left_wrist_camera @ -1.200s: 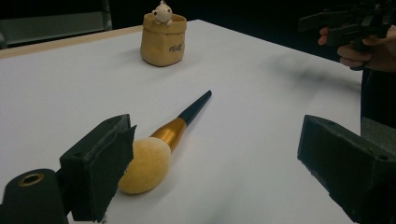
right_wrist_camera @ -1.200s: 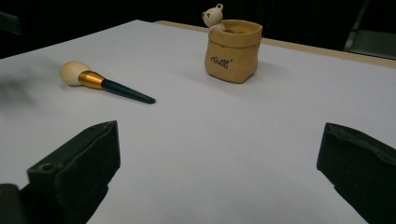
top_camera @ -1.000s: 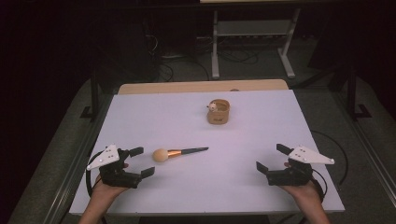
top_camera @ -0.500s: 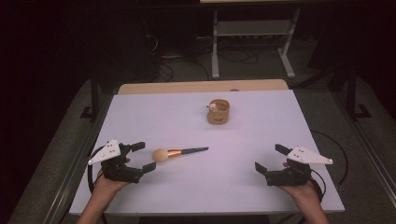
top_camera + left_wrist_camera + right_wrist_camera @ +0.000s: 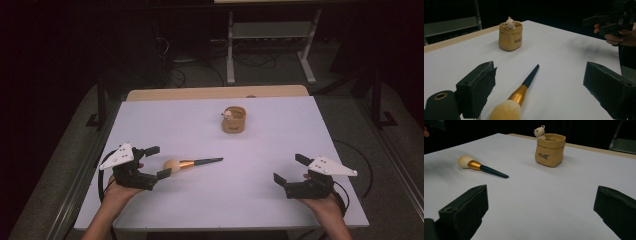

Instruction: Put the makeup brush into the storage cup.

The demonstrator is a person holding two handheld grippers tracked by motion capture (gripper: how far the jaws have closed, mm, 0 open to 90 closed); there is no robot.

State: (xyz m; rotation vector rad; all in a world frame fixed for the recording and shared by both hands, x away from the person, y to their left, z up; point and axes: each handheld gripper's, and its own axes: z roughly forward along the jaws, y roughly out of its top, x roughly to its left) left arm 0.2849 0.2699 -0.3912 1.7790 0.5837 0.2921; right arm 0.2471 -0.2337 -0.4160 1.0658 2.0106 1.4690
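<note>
Reaching low along the bench (image 5: 210, 205), the left gripper (image 5: 152, 162) is spread wide around the brush (image 5: 192, 162) head — lined up to pinch it; right gripper (image 5: 292, 170) waits, released.

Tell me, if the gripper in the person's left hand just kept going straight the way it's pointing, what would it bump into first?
Most likely the makeup brush. The left gripper has its jaws open, and the brush's fluffy head lies on the table just ahead, between them. The small tan pouch stands farther off.

Black tongs (image 5: 156, 161) bear grey three-cornered plates and trail black cables.
</note>
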